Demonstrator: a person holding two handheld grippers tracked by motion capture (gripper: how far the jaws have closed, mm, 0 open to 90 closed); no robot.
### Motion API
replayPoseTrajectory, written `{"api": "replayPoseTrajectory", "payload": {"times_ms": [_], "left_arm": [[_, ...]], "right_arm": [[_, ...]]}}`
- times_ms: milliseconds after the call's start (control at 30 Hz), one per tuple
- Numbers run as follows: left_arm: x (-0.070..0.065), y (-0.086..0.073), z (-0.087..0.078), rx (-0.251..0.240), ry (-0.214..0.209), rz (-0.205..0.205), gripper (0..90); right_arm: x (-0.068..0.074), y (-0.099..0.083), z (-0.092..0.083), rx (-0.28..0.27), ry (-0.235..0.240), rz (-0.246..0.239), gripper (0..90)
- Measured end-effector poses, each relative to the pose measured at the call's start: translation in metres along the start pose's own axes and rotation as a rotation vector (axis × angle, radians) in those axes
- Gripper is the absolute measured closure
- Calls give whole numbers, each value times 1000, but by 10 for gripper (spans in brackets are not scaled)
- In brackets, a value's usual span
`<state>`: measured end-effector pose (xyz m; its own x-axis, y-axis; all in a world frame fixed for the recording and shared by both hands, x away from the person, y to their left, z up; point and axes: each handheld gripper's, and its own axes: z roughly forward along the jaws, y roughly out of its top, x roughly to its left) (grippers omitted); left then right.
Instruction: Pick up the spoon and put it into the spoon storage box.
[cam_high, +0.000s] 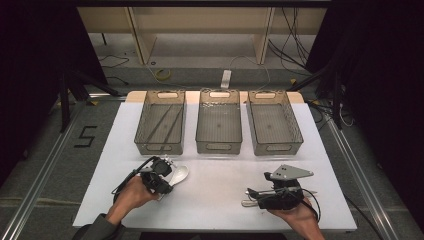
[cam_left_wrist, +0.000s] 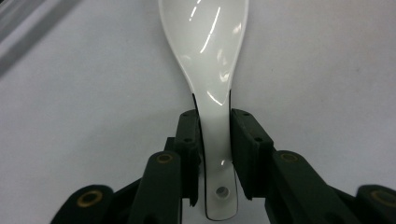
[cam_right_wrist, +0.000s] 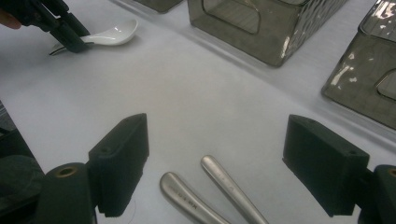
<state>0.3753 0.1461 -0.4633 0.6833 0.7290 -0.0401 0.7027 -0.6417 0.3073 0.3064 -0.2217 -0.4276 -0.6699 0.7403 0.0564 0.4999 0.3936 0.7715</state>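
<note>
The left gripper (cam_left_wrist: 215, 140) has its two black jaws pressed on the thin handle of a white spoon (cam_left_wrist: 210, 60), one jaw on each side, so it is clamped on the spoon. The spoon lies on the white table (cam_high: 215, 200), with its round bowl pointing away from the gripper. In the high view the spoon (cam_high: 179, 175) is near the left front part of the table, just in front of the left basket (cam_high: 161, 122). That basket has thin dark sticks in it. Two more grey baskets stand beside it in a row, the middle basket (cam_high: 219, 122) and the right basket (cam_high: 274, 122). The right gripper (cam_right_wrist: 233, 172) has its jaws wide apart. Two metal handles (cam_right_wrist: 210, 191) lie on the table between those jaws, and the jaws do not touch them.
</note>
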Motion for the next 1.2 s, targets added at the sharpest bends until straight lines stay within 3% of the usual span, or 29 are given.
{"api": "replayPoseTrajectory", "payload": {"times_ms": [567,1200], "left_arm": [[1,0,-6,-55,-27,-2,753],[-1,14,-29,-265,-124,-45,754]], "right_arm": [[0,0,0,2,1,0,234],[-2,0,0,-2,0,13,234]]}}
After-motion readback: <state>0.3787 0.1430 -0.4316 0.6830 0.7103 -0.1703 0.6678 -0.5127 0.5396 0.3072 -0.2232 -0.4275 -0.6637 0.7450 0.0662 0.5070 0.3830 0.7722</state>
